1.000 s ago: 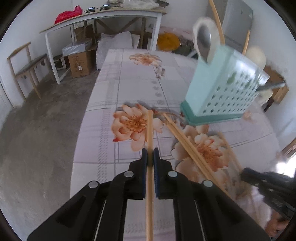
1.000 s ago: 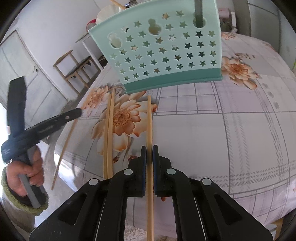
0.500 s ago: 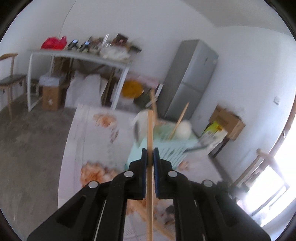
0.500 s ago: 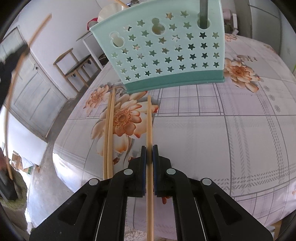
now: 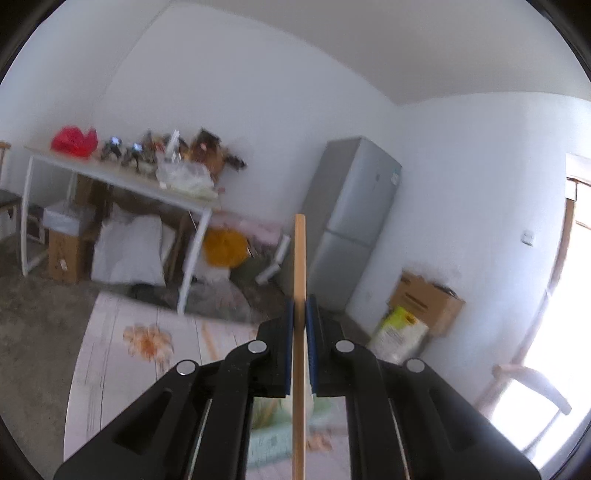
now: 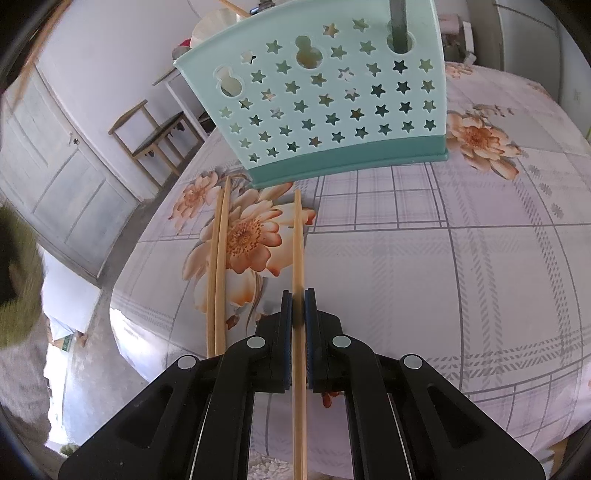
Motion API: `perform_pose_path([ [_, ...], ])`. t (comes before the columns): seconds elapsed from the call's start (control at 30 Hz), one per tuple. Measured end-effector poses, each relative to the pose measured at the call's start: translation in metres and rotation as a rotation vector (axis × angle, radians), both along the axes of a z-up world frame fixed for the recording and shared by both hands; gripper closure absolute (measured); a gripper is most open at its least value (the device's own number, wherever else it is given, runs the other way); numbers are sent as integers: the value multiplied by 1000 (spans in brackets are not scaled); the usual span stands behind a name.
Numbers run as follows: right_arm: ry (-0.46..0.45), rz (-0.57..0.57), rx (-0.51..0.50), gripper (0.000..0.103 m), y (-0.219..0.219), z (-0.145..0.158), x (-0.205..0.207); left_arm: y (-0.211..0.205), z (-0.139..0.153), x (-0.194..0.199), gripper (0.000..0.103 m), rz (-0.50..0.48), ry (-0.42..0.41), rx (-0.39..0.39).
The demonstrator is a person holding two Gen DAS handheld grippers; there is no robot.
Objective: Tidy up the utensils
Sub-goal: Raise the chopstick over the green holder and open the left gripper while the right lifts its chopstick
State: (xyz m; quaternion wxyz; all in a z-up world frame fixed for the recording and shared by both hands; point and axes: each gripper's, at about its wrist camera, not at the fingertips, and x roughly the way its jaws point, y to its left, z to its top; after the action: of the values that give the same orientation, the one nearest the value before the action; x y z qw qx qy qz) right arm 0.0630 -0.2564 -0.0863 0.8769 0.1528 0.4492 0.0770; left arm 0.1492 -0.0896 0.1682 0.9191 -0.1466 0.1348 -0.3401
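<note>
Left tool [image 5: 300,306]: clamped tight on a wooden chopstick [image 5: 299,258], pads pressing it from both sides.
Left chopstick: runs straight along the tool's line, its tip standing clear ahead of the fingertips, raised above the desk and seen against the far wall and the grey fridge [image 5: 351,221].
Holder from the left view: a pale green blur low in the picture, under the left tool; details too blurred to read.
Right tool [image 6: 298,299]: closed on a second chopstick [image 6: 297,236], angled down toward the desk.
Right chopstick: its far end reaches almost to the base of the mint utensil holder [image 6: 325,107], stopping just short of the darker green foot; it lies over an orange flower printed on the cloth.
Utensil holder: upright on the desk [image 6: 461,258], front wall pierced with star holes and three larger gourd-shaped holes; a dark handle [image 6: 399,22] stands in its right end, and a pale rounded utensil and a wooden stick show above its left rim.
Spare chopsticks [image 6: 218,258]: a pair lying together on the desk, left of the holder's left corner and roughly parallel to the gripped one, well apart from the right tool.
Desk: covered by a checked floral cloth.
Beyond the holder: a wooden chair [image 6: 155,136] and a pale panelled door [image 6: 55,177] stand behind and to its left.
Left edge of the right view: a green knitted cuff [image 6: 18,280], blurred.
</note>
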Motion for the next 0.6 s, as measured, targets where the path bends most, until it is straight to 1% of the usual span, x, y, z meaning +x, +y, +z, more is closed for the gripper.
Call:
perform_pose_path([
  [0.1, 0, 4, 13, 98, -2, 0, 0, -23, 4, 22, 97, 61, -40, -5],
  [0.2, -1, 9, 24, 98, -4, -1, 0, -42, 3, 43, 97, 126, -68, 7],
  [0.33, -1, 12, 45, 98, -9, -1, 0, -59, -6, 71, 97, 184, -51, 5],
  [0.5, -3, 13, 64, 98, -12, -2, 1, -77, -25, 95, 97, 265, -42, 60],
  [0.6, -4, 14, 72, 98, -13, -2, 1, -81, -36, 97, 97, 280, -40, 76],
])
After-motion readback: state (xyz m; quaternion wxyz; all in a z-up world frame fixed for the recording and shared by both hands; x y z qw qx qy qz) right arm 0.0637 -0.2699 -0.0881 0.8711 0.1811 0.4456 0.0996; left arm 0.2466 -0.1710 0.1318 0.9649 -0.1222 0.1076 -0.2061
